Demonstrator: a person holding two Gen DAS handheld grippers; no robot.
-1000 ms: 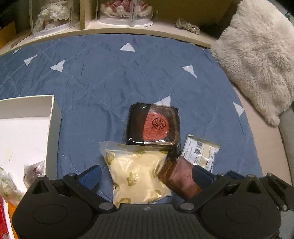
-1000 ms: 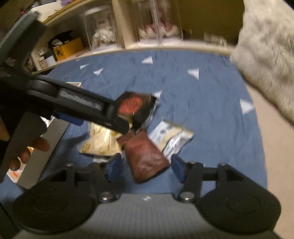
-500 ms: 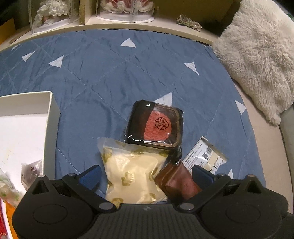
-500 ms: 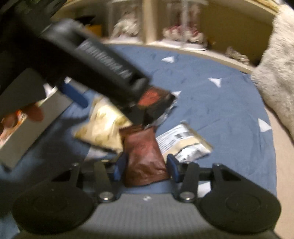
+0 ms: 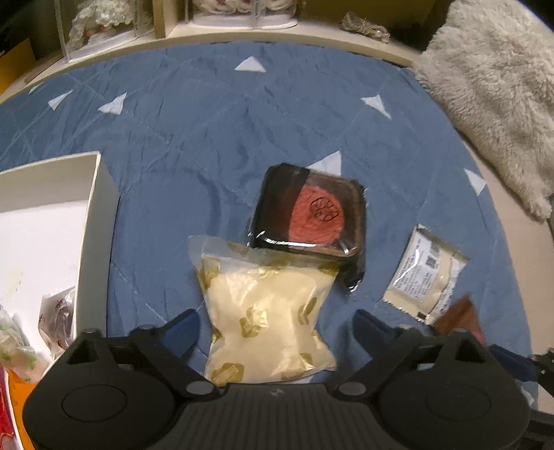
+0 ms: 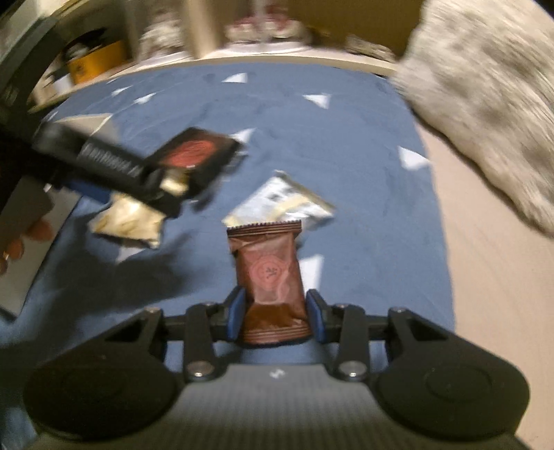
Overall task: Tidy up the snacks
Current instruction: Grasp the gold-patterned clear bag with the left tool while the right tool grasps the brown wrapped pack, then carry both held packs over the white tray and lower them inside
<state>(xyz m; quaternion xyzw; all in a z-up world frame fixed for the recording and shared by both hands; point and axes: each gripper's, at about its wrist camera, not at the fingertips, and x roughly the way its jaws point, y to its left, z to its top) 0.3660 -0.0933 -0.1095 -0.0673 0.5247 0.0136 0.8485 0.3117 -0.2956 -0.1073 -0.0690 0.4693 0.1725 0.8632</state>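
Note:
My right gripper (image 6: 275,316) is shut on a brown snack packet (image 6: 268,273) and holds it lifted above the blue quilt; the packet also shows at the right edge of the left wrist view (image 5: 460,316). My left gripper (image 5: 275,329) is open, its fingers either side of a cream and gold pouch (image 5: 266,311) lying on the quilt. A black tray with a red pastry (image 5: 311,211) lies just beyond the pouch. A white sachet (image 5: 426,277) lies to the right. The open white box (image 5: 93,221) stands at the left with wrapped snacks inside.
A fluffy cream cushion (image 5: 495,90) lies at the right. A wooden shelf edge (image 5: 242,31) with clear display cases runs along the back. The quilt (image 5: 207,131) ends at bare beige floor (image 6: 491,277) on the right.
My right gripper closed on the brown packet and lifted it away from beside the pouch, to the right. The left gripper stayed open over the cream pouch.

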